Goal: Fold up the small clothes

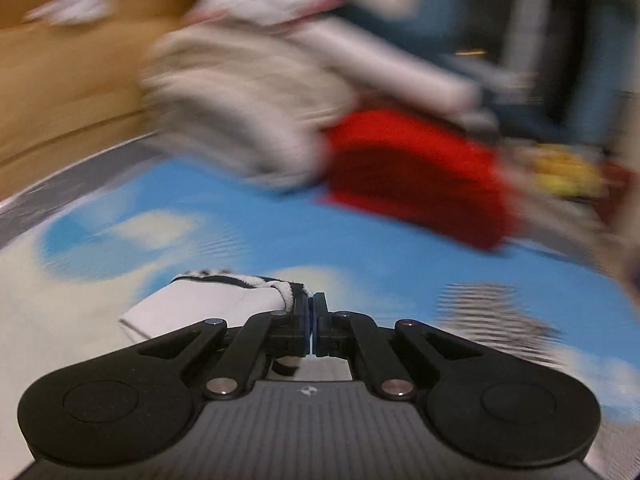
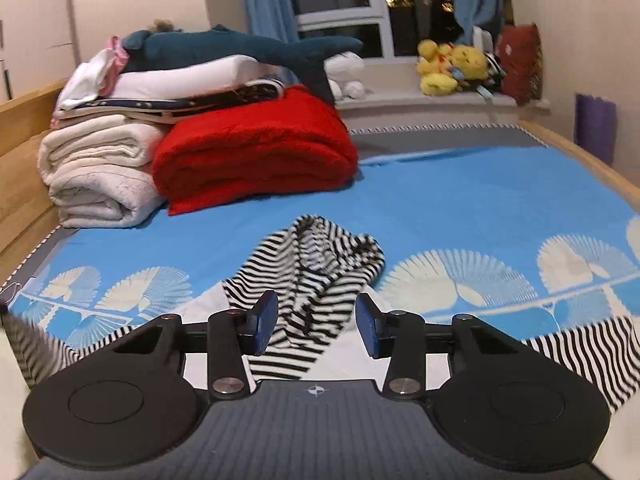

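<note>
Behind the striped garment (image 2: 316, 276), a red blanket (image 2: 256, 148) abuts white towels (image 2: 96, 172).

Left tongs (image 1: 311, 320) and right tongs (image 2: 317, 322): matte black linkage arms with silver pivot screws, round black side discs, and a grey ribbed body bearing a small white crosshair mark. Fingertip pads (image 2: 266, 320) are dark blue.
</note>
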